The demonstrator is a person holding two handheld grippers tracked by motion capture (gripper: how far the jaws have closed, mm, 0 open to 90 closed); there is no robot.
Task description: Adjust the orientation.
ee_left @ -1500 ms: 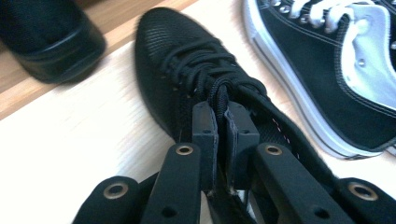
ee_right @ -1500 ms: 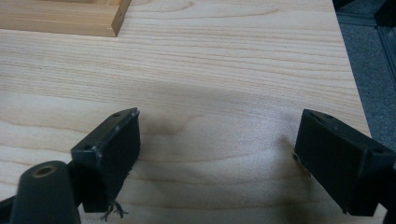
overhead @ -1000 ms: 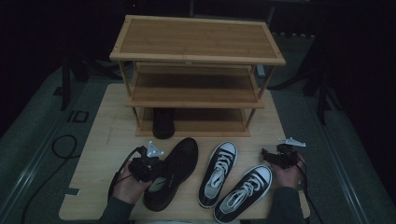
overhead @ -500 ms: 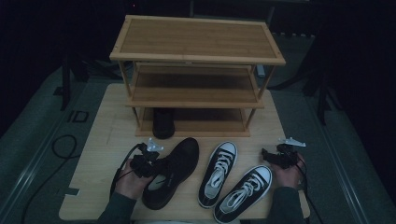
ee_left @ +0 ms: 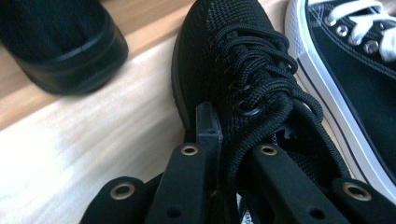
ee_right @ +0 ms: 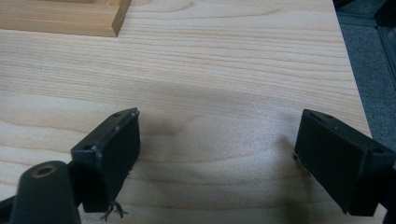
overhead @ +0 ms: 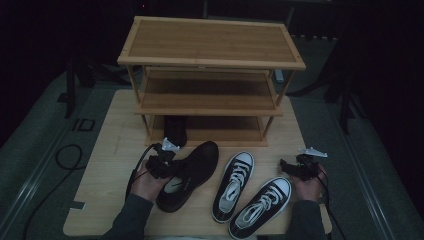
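A black mesh lace-up shoe (overhead: 195, 170) lies on the wooden table (overhead: 110, 150), toe toward the shoe rack (overhead: 210, 60). My left gripper (overhead: 169, 162) is shut on its collar wall beside the laces; its jaws have just been closing. In the left gripper view the shoe (ee_left: 224, 56) has one jaw outside and one inside it, around my left gripper (ee_left: 243, 135). My right gripper (overhead: 289, 167) rests at the table's right edge, open and empty (ee_right: 219, 154).
A second black shoe (overhead: 175, 129) stands on the rack's bottom shelf, also seen as the black shoe (ee_left: 56, 46). Two black-and-white sneakers (overhead: 234, 185) (overhead: 260, 207) lie between my hands. The table edge (ee_right: 345, 70) is right of my right gripper.
My left gripper closed onto the black shoe's collar and moved with it a little toward the rack. The right hand stayed still.
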